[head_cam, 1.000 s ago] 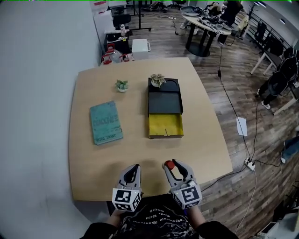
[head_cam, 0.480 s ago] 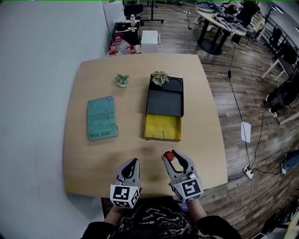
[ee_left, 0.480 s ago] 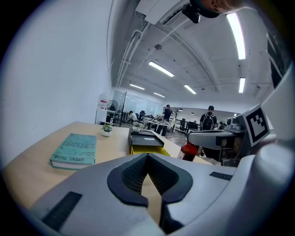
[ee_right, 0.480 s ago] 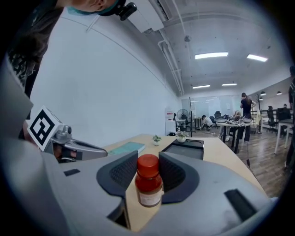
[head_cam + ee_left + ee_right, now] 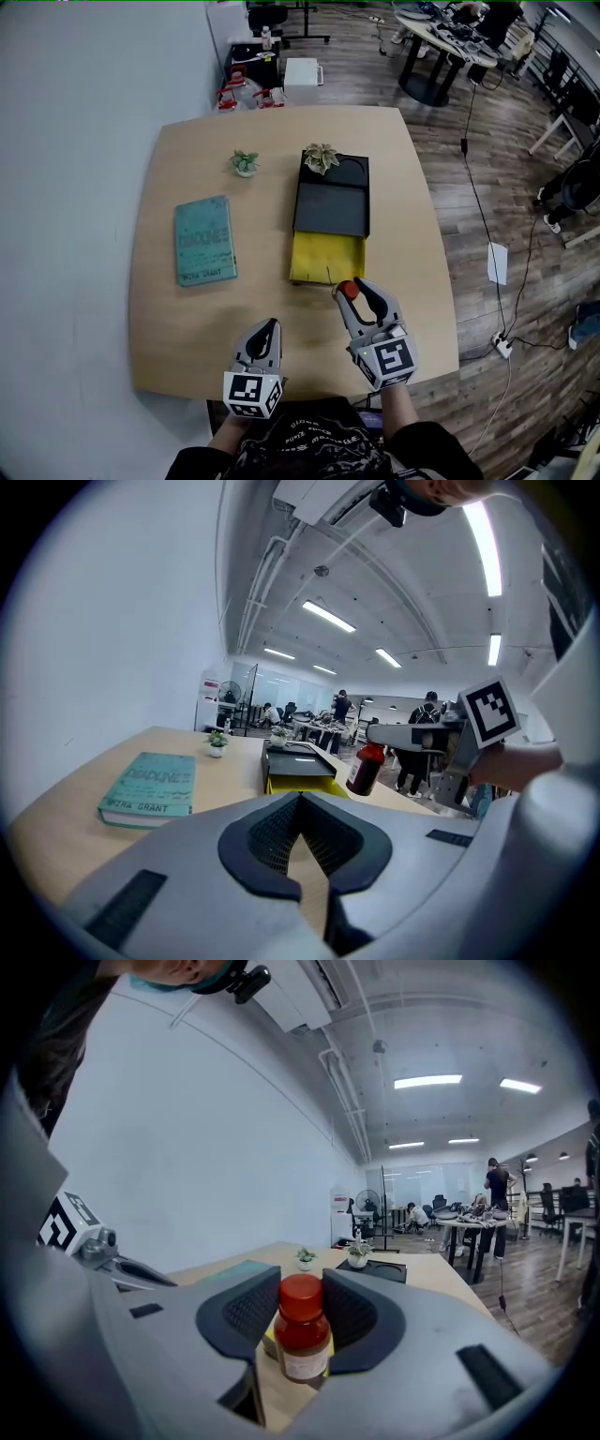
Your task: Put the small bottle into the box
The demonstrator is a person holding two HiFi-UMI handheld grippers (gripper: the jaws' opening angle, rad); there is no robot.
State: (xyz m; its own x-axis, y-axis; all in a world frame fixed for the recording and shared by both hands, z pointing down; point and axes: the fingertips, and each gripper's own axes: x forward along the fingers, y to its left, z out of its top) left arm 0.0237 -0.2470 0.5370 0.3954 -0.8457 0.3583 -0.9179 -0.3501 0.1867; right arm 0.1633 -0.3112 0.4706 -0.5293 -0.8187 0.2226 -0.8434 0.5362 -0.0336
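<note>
The right gripper [image 5: 352,288] has its two grey jaws clamped on a small dark-red bottle [image 5: 347,290] with a red cap and a pale label. In the right gripper view the bottle [image 5: 302,1330] stands upright between the ribbed black pads [image 5: 249,1310]. The pads press on its sides and are held apart by its width.

The box [image 5: 330,208] is a flat black case with a yellow drawer [image 5: 326,259] pulled out toward the person. It lies on a light wooden table [image 5: 178,319] with rounded corners. The bottle hangs at the drawer's near right corner. From the head view it seems just short of the drawer's front edge, though it may already be over it.

The left gripper [image 5: 269,326] sits nearer the person than the box and to its left, low over the table and apart from the drawer. Its jaws are closed together with nothing between them. In the left gripper view its dark meshed pads [image 5: 270,836] meet at the tips.

A teal hardcover book [image 5: 204,241] lies flat, well to the left of the box. A small green plant in a white pot [image 5: 245,165] stands left of the box's far end. A second leafy potted plant [image 5: 322,157] stands on the box's far left corner.
</note>
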